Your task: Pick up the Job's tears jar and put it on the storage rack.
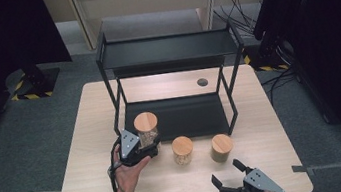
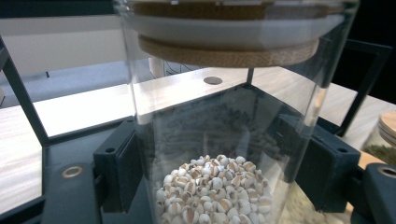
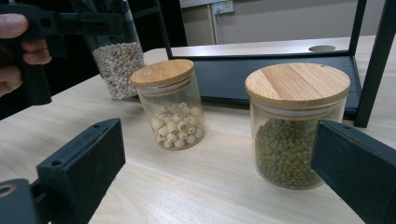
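Note:
My left gripper [image 1: 147, 140] is shut on a tall glass jar [image 1: 145, 122] with a wooden lid, at the front left of the black rack's lower shelf [image 1: 181, 114]. In the left gripper view the jar [image 2: 219, 121] holds small pale grains and both pads [image 2: 122, 169] press its sides. Two shorter lidded jars stand on the table: one with pale round seeds [image 3: 170, 105] and one with green beans [image 3: 294, 128]. My right gripper [image 3: 219, 163] stands open near the table's front edge [image 1: 227, 173], short of both jars, with nothing between its fingers.
The black two-tier rack [image 1: 167, 48] takes up the back half of the wooden table [image 1: 93, 137], its upright posts [image 1: 232, 102] just behind the jars. A round cable hole [image 1: 202, 82] lies behind it. A hand [image 1: 129, 175] grips the left gripper.

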`<state>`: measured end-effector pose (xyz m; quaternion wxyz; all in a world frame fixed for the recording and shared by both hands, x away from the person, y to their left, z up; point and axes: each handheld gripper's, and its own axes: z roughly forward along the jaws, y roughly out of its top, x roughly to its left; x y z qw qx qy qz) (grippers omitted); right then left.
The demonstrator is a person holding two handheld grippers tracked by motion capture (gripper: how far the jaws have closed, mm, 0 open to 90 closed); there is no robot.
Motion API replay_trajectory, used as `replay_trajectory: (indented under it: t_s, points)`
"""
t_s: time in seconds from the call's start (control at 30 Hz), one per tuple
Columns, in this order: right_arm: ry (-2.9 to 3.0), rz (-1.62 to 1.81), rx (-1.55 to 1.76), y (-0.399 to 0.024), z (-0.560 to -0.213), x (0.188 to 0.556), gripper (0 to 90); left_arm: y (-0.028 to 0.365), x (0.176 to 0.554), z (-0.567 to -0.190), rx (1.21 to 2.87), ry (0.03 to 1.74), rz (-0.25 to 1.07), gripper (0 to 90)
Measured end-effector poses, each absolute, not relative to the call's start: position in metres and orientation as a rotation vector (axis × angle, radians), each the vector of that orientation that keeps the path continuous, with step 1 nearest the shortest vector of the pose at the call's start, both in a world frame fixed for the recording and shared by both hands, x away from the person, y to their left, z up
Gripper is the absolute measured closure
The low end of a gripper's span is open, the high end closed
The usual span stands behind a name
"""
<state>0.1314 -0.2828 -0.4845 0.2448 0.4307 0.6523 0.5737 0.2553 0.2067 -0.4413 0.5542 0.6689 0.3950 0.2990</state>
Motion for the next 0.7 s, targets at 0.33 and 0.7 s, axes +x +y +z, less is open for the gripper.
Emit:
replay_trajectory:
  t_s: [0.33,0.7]
  points:
    - [1.783,1.57,1.178,-0.283,-0.485,0.132,3.4,0.201,0.276,-0.437,1.573,0.969,0.745,25.3]
    - [1.781,1.571,1.181,-0.284,-0.485,0.132,3.5,0.189,0.299,-0.442,1.57,1.001,0.788,25.2]
